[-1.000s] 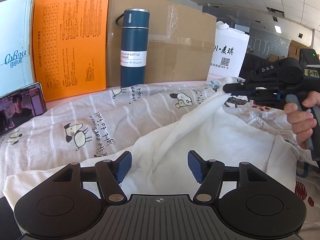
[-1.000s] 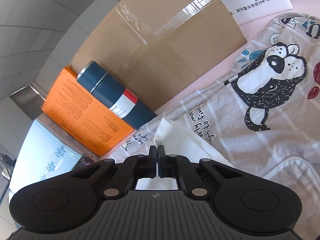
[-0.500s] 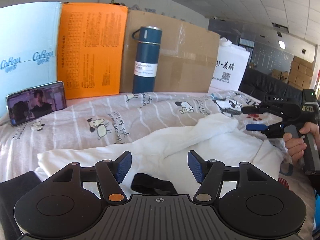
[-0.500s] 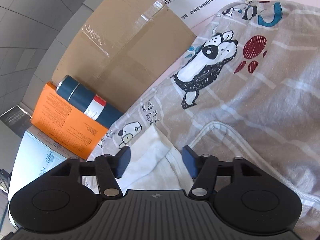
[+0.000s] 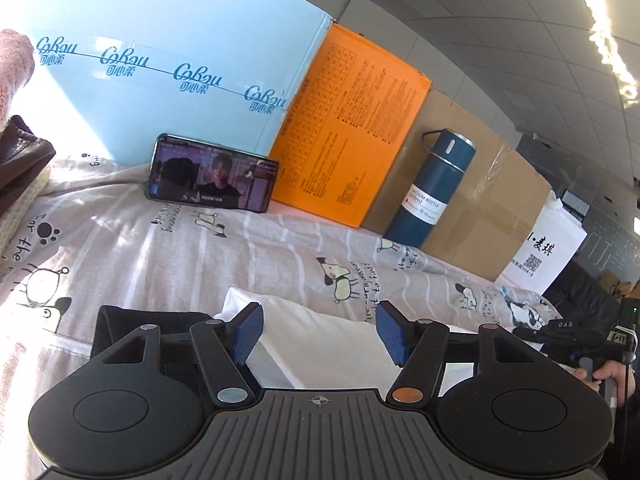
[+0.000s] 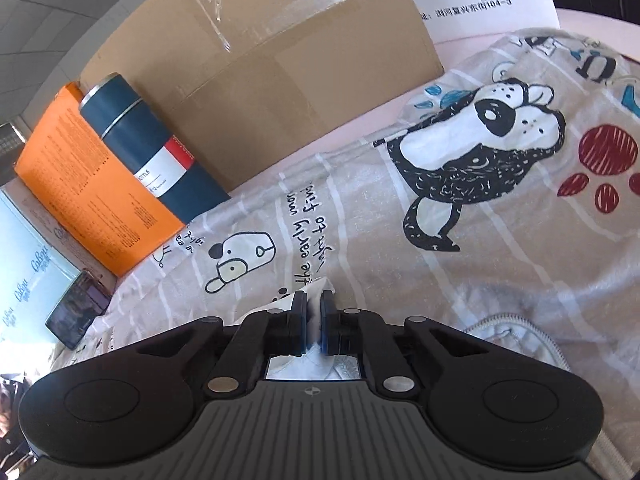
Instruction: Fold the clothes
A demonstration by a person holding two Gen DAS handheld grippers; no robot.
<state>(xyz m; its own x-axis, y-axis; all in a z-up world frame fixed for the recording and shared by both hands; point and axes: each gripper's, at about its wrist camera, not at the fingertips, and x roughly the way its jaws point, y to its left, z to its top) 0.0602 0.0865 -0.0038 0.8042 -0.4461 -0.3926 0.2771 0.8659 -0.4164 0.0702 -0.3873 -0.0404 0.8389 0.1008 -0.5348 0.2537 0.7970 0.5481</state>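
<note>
- Left tongs (image 5: 319, 330) spread wide, gripping nothing, poised over white garment (image 5: 320, 332).
- White garment lying on grey dog-print sheet (image 5: 240, 256), its folded corner toward 11 o'clock of the left tongs; black item (image 5: 120, 316) just beside it at 9 o'clock.
- Right tongs (image 6: 313, 326) pinched narrow on a fold of white cloth (image 6: 312, 300), likely the same garment.
- Propped behind the sheet: phone (image 5: 212, 180) at 10 o'clock, orange box (image 5: 352, 128) at 12, blue vacuum bottle (image 5: 432, 192) at 1, cardboard box (image 5: 480, 208) beyond.
- Hand (image 5: 612, 376) around the right tool's handle at 3 o'clock.
</note>
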